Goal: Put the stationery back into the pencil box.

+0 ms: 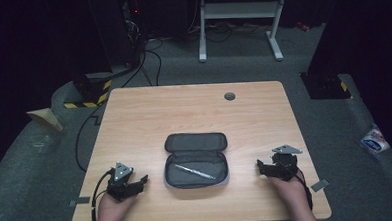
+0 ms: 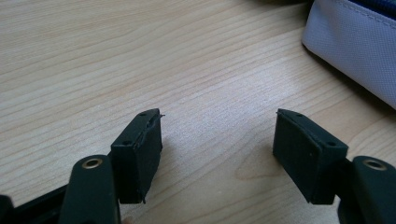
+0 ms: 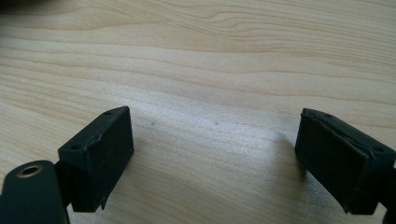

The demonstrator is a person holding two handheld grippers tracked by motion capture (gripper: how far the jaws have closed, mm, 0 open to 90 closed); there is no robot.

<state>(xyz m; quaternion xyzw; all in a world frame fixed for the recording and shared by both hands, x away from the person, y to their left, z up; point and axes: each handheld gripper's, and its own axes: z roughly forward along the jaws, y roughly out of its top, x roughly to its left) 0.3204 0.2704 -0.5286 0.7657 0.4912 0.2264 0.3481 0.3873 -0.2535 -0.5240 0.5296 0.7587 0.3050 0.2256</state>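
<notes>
The pencil case (image 1: 196, 160) lies open at the middle of the tabletop (image 1: 194, 108), lid flap folded back toward the far edge. A pen (image 1: 195, 171) rests diagonally inside the lower half, clear of the zip line as far as can be told.

The left hand-held gripper (image 1: 127, 186) sits near the front left of the tabletop, jaws spread wide with nothing between them. In the left gripper view a corner of the case's pale fabric wall (image 2: 355, 42) is near, but apart from the jaws. The right hand-held gripper (image 1: 276, 168) stands right of the case, jaws likewise wide apart and empty; bare wood lies under it in the right gripper view.

Risks, as judged:
- The case is soft and unanchored. A one-sided pinch on the flap is likely to drag the whole case across the tabletop.
- Closing the flap could tip the base and roll the pen out or onto the zip line.
- The zip pull cannot be made out; a blind reach may catch only fabric.
</notes>
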